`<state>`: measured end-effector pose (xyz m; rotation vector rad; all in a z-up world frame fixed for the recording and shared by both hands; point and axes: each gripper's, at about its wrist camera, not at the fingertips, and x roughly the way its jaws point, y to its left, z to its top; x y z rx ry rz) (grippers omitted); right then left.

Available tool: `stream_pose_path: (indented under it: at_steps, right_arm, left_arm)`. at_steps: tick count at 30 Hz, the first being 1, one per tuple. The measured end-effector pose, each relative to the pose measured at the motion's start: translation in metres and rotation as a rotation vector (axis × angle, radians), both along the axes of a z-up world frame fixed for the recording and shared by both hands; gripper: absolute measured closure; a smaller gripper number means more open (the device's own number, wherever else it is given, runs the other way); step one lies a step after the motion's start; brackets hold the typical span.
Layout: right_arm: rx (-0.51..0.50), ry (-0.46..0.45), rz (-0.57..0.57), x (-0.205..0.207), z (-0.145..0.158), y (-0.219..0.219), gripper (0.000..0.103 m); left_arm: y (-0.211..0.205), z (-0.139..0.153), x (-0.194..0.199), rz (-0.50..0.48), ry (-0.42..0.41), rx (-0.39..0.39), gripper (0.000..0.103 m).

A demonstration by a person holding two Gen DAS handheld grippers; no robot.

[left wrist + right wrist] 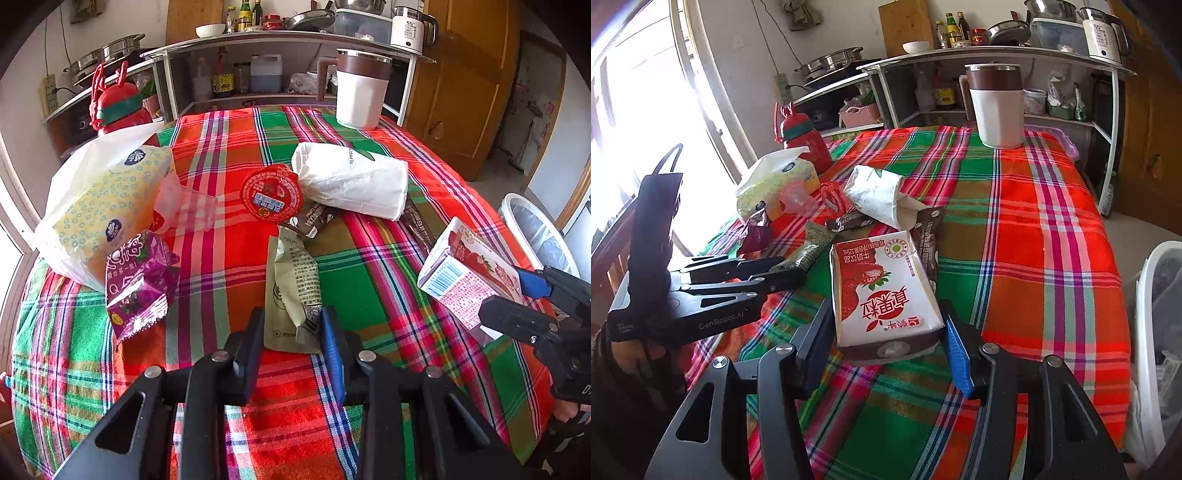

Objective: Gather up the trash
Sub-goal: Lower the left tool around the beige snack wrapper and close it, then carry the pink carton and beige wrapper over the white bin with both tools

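My left gripper (291, 325) has its jaws closed on the near end of a beige-green snack wrapper (291, 280) that lies on the plaid tablecloth (229, 258). My right gripper (886, 332) is shut on a strawberry milk carton (882, 291) and holds it above the cloth; the carton also shows in the left wrist view (469, 273). Other trash lies on the table: a purple wrapper (138, 284), a red jelly cup lid (271, 192), a brown coffee sachet (310, 219), a crumpled white paper bag (351, 181).
A tissue pack (107, 210) and a red bottle (122, 107) stand at the left. A white and brown mug (362, 92) stands at the table's far edge. A white trash bin (1160, 332) stands off the table's right side. Kitchen shelves stand behind.
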<state>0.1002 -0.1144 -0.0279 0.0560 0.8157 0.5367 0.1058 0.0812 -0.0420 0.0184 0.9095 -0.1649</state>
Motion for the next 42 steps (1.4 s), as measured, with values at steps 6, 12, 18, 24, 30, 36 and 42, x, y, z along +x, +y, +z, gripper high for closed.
stream_pose_path:
  at_steps: [6,12,18,24,30,36,42]
  right_arm:
    - [0.024,0.013,-0.012,0.002,-0.002,-0.005,0.047]
    - [0.034,0.008,-0.023,0.001,-0.001,-0.009,0.047]
    - [0.053,0.003,-0.038,-0.002,0.001,-0.018,0.047]
    - [0.074,-0.021,-0.068,-0.009,0.009,-0.036,0.047]
    - [0.091,-0.048,-0.113,-0.019,0.022,-0.06,0.047]
    - [0.085,-0.079,-0.187,-0.029,0.035,-0.093,0.047]
    - [0.051,-0.101,-0.295,-0.036,0.046,-0.134,0.047]
  left_arm:
    - [-0.002,-0.002,0.016,0.035,0.003,-0.005,0.043]
    - [-0.006,-0.003,0.021,0.045,0.0,0.021,0.067]
    - [-0.007,0.0,0.016,0.049,-0.004,0.007,0.075]
    - [-0.016,0.013,-0.001,0.037,-0.036,-0.021,0.075]
    - [-0.04,0.031,-0.016,-0.011,-0.07,-0.039,0.075]
    - [-0.075,0.047,-0.023,-0.078,-0.097,-0.066,0.075]
    - [-0.126,0.06,-0.024,-0.181,-0.123,-0.099,0.075]
